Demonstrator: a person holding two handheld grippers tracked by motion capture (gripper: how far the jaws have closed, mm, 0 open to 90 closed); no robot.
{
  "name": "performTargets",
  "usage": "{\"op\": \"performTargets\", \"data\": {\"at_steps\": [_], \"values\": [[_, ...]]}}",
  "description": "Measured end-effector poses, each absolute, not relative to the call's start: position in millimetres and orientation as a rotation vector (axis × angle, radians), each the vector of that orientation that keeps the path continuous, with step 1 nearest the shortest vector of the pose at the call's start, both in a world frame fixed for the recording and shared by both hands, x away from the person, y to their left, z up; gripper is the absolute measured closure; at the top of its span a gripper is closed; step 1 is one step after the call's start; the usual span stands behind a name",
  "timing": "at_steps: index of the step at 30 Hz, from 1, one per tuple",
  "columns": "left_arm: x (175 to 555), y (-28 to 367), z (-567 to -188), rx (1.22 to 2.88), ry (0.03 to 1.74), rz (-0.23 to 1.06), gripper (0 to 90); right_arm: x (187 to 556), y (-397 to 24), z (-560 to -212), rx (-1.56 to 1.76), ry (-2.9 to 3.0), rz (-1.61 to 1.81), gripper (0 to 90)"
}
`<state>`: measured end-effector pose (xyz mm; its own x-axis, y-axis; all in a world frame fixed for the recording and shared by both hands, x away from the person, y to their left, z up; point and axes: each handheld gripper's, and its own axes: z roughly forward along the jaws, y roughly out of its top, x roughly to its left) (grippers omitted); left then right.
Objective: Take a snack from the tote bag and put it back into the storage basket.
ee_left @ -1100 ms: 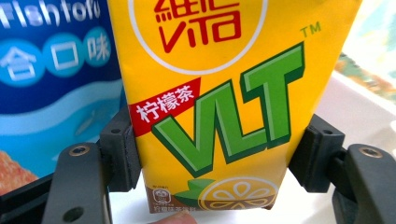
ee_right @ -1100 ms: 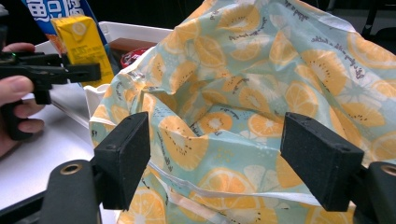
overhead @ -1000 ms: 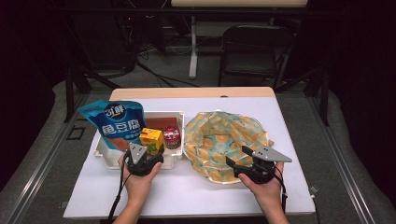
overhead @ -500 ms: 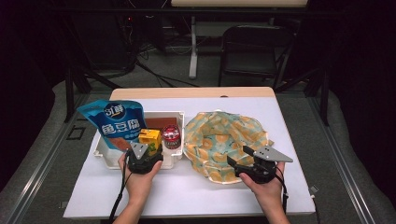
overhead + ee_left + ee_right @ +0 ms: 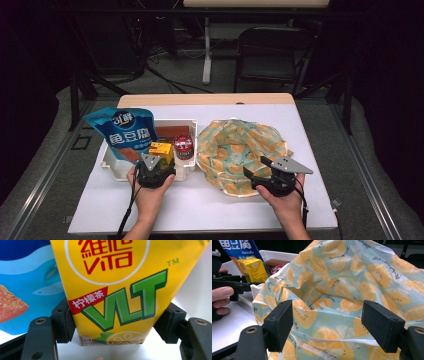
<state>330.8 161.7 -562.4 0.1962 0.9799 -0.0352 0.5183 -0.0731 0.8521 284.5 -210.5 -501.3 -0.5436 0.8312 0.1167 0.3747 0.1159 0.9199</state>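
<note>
Left gripper view: my left hand-held gripper (image 5: pixel 113 327) clamps the yellow lemon tea carton (image 5: pixel 120 290) to lift it, while my right hand-held gripper (image 5: pixel 327 323) waits unclenched at the fruit-print bag (image 5: pixel 352 285).

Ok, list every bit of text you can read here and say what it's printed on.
"VLT", "TM", "柠檬茶": yellow lemon tea carton; the red characters in its circle are cut off at the top.
"Fishtofu": blue snack bag; its large white characters are only partly legible.
Script on the fruit-print bag: too small to read.
Red can lid: too blurred.
</note>
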Motion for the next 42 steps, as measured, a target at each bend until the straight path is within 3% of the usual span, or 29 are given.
{"op": "performTargets", "data": {"at_steps": [9, 20, 27, 42], "values": [[324.3, 168.8, -557.0, 1.712, 1.364, 0.673, 12.4, 283.7, -211.6, -500.4, 1.168, 1.972, 1.412, 23.9], [313.1, 176.9, -550.7, 1.697, 1.334, 0.667, 23.2, 281.4, -216.3, -500.4, 1.187, 1.953, 1.41, 22.8], [309.5, 178.2, -548.8, 1.691, 1.319, 0.668, 23.6, 281.4, -216.9, -500.2, 1.188, 1.951, 1.41, 22.7], [295.0, 197.5, -530.2, 1.69, 1.201, 0.623, 8.4, 276.4, -231.3, -500.0, 1.197, 1.959, 1.372, 21.1]]}}
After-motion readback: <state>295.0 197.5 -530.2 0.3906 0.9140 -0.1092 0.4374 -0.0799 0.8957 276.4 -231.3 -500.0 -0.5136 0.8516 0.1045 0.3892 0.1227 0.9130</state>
